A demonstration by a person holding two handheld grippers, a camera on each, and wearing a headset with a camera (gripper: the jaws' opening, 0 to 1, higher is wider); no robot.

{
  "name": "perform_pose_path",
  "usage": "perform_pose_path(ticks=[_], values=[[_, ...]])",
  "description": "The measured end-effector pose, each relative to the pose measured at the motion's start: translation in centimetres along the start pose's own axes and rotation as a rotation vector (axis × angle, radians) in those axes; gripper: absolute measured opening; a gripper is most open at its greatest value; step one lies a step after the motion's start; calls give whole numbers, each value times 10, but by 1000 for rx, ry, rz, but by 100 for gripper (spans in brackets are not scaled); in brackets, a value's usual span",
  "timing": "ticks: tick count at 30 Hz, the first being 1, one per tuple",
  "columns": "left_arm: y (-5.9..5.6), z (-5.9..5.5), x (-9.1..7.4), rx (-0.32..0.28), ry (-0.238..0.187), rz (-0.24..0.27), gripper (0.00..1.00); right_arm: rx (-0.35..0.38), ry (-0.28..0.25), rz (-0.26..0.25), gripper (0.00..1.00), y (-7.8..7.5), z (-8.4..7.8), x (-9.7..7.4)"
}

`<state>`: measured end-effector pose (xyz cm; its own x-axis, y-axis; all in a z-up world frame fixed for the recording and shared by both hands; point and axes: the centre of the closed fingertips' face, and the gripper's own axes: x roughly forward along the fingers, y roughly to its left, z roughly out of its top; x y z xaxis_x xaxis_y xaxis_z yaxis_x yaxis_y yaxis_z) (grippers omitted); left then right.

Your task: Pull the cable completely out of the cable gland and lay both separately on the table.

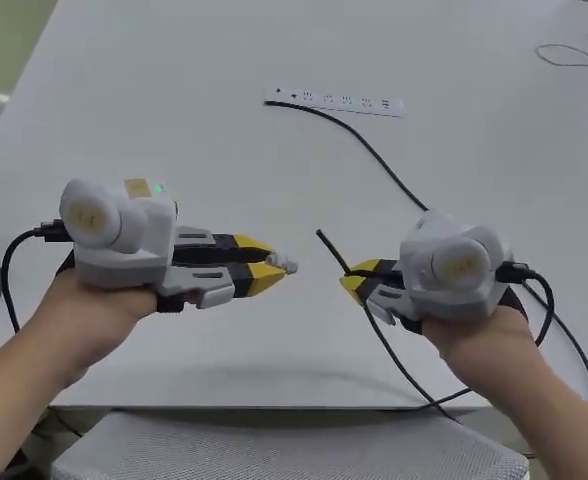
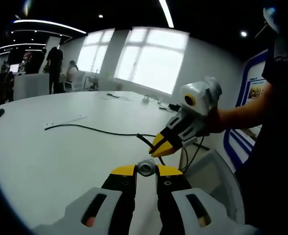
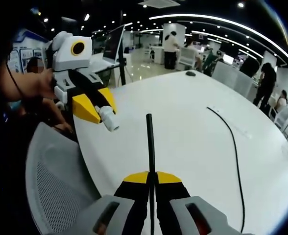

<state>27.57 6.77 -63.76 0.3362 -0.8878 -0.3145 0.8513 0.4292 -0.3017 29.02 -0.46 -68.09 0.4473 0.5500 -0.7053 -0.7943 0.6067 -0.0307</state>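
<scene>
**Left tongs** (image 1: 272,268): clamped on the gland (image 1: 287,265), which sits at their very tips, held clear above the counter (image 1: 224,150).

**Right tongs** (image 1: 356,282): clamped on the cable (image 1: 329,248) a little back from its free end. That end juts past the tips, rising away over the counter. Behind the tongs the cable drops over the near edge.

**Governing relation:** gland and cable end are near each other but apart, with open air between them, so the cable is already out of the gland. In the head view the two tongs face each other tip to tip, with the gland to the left of the cable end. In the right gripper view the cable stub runs straight ahead along the tongs' own axis, and the gland lies off to its left.

**Judgement:** extraction is complete and only the setting-down remains. Each item is nearest its own holder, so each hand need only lower to the counter, keeping the sideways gap.

**Risk:** the round gland may roll toward the cable once let go.
</scene>
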Motion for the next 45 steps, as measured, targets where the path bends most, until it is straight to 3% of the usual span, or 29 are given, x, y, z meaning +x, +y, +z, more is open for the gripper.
perform_pose_path(ticks=[9, 18, 38, 45], values=[[3, -16, -6, -15, 4, 16, 15, -21, -6, -19, 0, -12, 20, 3], [11, -30, -16, -31, 7, 38, 15, -25, -16, -12, 0, -16, 41, 18], [27, -65, -34, -82, 3, 81, 15, -107, 3, 7, 0, -23, 86, 71], [32, -75, -38, -87, -2, 87, 15, -134, 10, 32, 0, -14, 101, 96]])
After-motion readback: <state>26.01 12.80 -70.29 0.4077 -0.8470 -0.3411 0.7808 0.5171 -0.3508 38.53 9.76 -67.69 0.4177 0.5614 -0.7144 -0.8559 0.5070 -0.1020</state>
